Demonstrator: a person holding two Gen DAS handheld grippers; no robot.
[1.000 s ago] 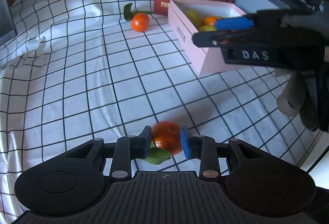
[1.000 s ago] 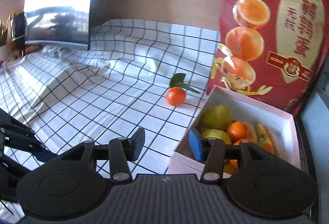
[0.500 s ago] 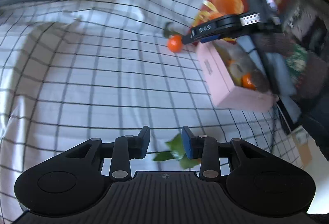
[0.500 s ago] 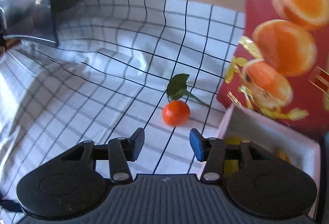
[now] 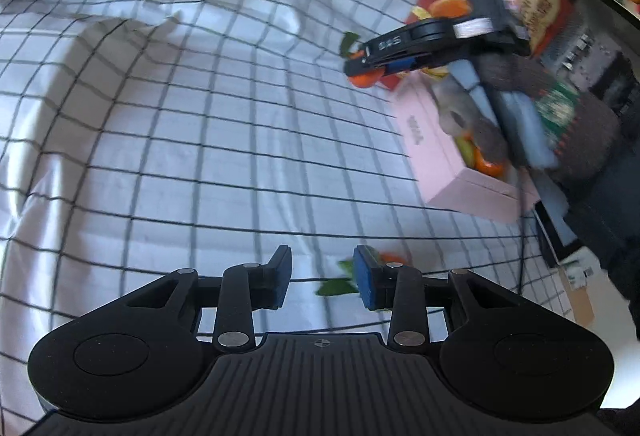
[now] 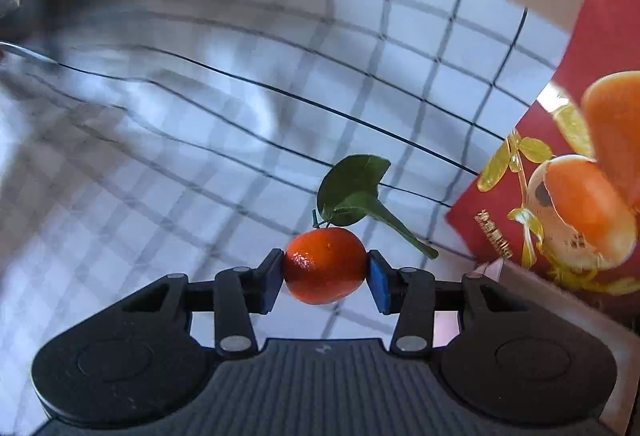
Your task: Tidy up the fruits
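Now right tongs [image 6: 325, 280] have just closed on tangerine [image 6: 324, 264].

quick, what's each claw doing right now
Left claw: open, nothing between its fingers; a tangerine with leaves lies just past its right finger.
Right claw: jaws just closing, pads against a leafy tangerine.

Tangerine [image 6: 325, 266] sat on the checked cloth [image 6: 200, 155], between the right gripper [image 6: 325, 280] pads, leaf [image 6: 352, 189] behind it. Printed bag [image 6: 560, 175] to its right, box [image 5: 440, 163] before the bag.
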